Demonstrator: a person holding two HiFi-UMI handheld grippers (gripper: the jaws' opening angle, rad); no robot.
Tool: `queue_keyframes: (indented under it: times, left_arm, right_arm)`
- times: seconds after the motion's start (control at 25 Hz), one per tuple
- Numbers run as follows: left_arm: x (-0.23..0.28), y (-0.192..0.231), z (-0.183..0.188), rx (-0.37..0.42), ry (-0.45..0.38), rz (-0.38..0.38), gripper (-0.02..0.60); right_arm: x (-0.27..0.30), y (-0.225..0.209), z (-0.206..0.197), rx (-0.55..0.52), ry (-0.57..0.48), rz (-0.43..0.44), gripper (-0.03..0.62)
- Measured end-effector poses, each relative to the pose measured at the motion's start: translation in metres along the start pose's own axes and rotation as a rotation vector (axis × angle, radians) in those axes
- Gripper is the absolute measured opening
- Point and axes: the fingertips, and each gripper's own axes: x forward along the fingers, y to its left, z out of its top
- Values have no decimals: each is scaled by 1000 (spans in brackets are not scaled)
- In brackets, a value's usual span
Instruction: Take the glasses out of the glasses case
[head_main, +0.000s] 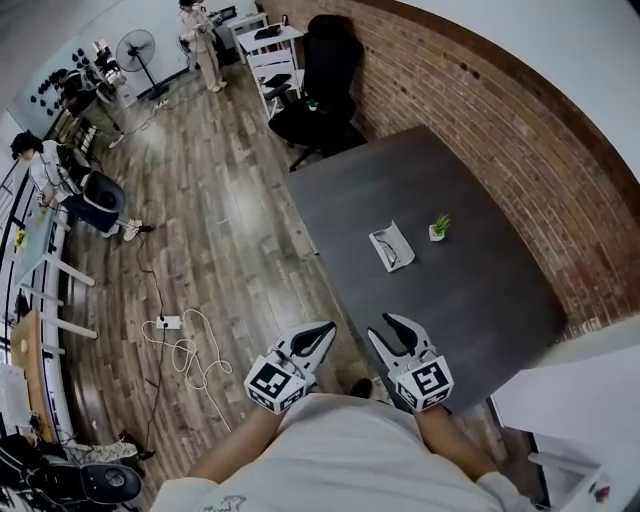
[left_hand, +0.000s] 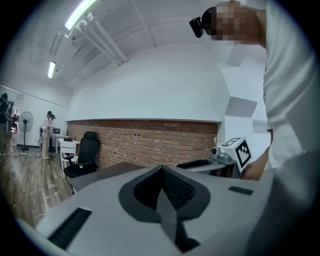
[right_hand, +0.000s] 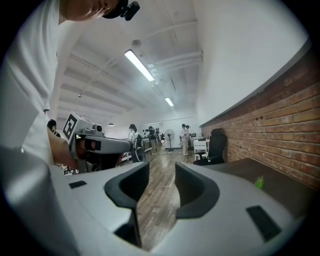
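Left gripper (left_hand: 162, 172): jaws together, empty. Right gripper (right_hand: 161, 172): jaws apart, empty. Both are at the table's (head_main: 470, 290) near edge. Glasses case (head_main: 391, 246) lies open mid-table, apparently with glasses inside, and a small plant (head_main: 438, 228) near it.

Risks: thin frame slips; unsteadied case slides; plant tipped.

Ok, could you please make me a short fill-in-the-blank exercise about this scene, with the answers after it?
1. On the table, a small ___ stands next to the glasses case.
2. The wall beside the table is made of ___.
3. Of the left gripper and the right gripper, only the ___ one has its jaws apart.

Answers: plant; brick; right.
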Motion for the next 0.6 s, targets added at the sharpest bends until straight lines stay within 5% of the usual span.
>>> queue_keyframes:
  times: [0.6]
  left_arm:
    - [96, 6, 5, -2, 26, -242, 11]
  right_arm:
    - [-35, -78, -11, 54, 24, -264, 169]
